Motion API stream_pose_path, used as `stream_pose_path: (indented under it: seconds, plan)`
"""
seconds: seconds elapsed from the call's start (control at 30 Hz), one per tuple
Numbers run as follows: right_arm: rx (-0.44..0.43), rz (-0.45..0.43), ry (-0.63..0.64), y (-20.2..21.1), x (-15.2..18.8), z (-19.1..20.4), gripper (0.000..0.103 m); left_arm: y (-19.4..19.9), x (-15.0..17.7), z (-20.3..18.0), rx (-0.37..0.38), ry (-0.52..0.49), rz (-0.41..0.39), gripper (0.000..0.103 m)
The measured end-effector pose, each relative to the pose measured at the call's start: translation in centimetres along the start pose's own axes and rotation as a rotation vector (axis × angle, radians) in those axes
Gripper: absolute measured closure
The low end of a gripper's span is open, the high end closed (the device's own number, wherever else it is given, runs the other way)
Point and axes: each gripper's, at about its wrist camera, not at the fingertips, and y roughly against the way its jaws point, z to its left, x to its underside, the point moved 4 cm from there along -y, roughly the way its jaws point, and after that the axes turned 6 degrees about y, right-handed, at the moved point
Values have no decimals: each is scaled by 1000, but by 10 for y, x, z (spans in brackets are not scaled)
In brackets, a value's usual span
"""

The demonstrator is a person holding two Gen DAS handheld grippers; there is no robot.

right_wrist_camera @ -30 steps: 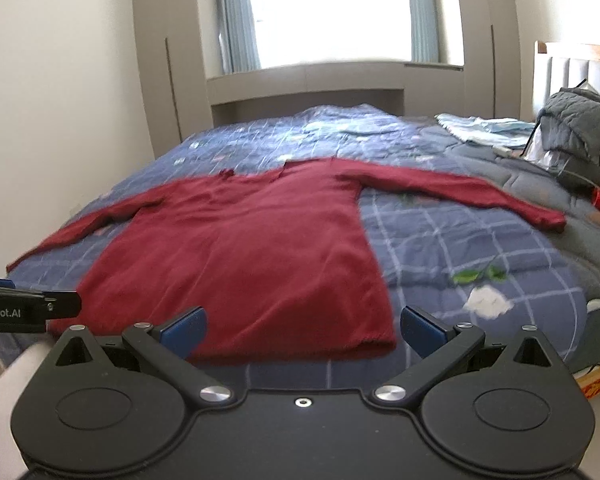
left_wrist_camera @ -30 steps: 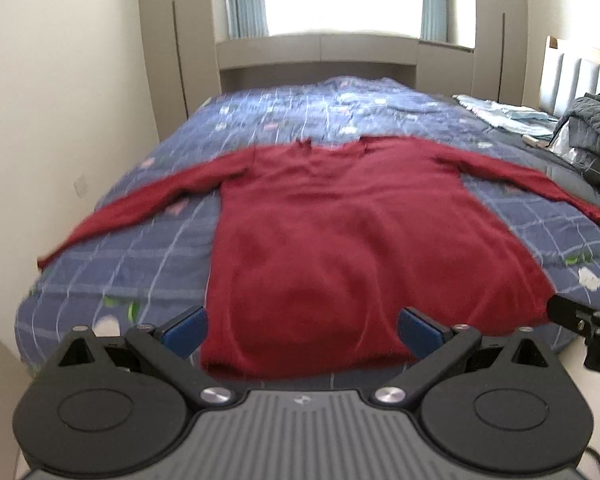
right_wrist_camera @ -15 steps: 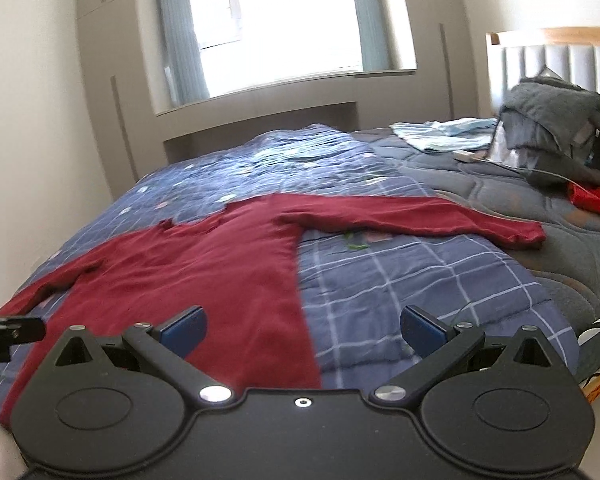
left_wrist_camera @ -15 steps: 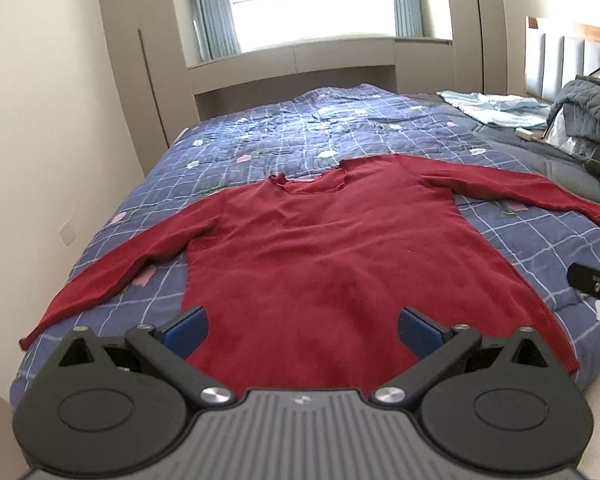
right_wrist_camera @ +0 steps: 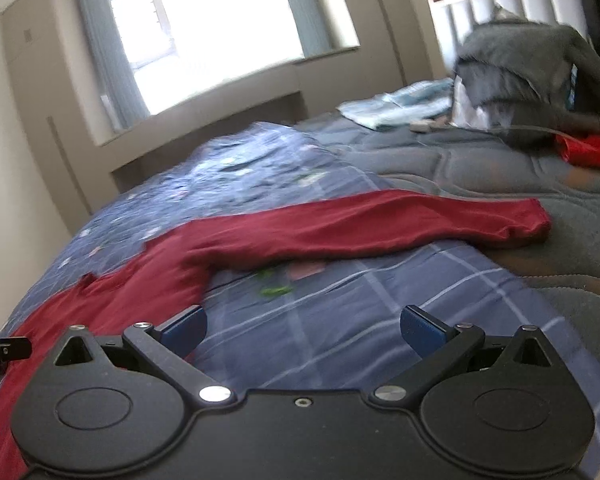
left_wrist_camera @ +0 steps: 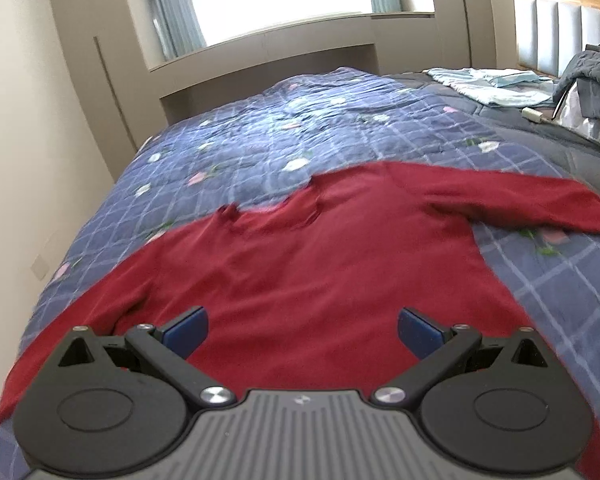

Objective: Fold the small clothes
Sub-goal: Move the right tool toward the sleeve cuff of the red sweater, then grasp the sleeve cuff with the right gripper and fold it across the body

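Nearest, the left gripper (left_wrist_camera: 301,330) is held with its blue pads wide apart and nothing between them, hovering over the lower body of a red sweater (left_wrist_camera: 320,272). The right gripper (right_wrist_camera: 303,330) is likewise spread and empty, poised above bare blue checked quilt (right_wrist_camera: 340,320) just beside the sweater's side edge. The sweater is laid flat across the quilt on the bed, neckline pointed toward the window, both sleeves stretched outward; one sleeve's cuff (right_wrist_camera: 536,220) is seen resting on the grey bedding (right_wrist_camera: 480,164). Farther back, toward the headboard end, light blue folded fabric (left_wrist_camera: 496,84) and a dark grey jacket (right_wrist_camera: 520,60) are piled.
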Motion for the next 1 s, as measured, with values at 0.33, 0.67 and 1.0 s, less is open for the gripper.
stream_pose_path:
  seconds: [0.33,0.67,1.0]
  plan:
    - [139,4,-141,-49,-23,-81,0,-87,-22,-43,77,9,-12,0]
    - [70,1,-605,-80,-25,-167,0,-118,5,-49,101,49,60,0]
    - [350,-37,-638,-99,-45,-185,83,-113,-16,-24,100,138,120,1]
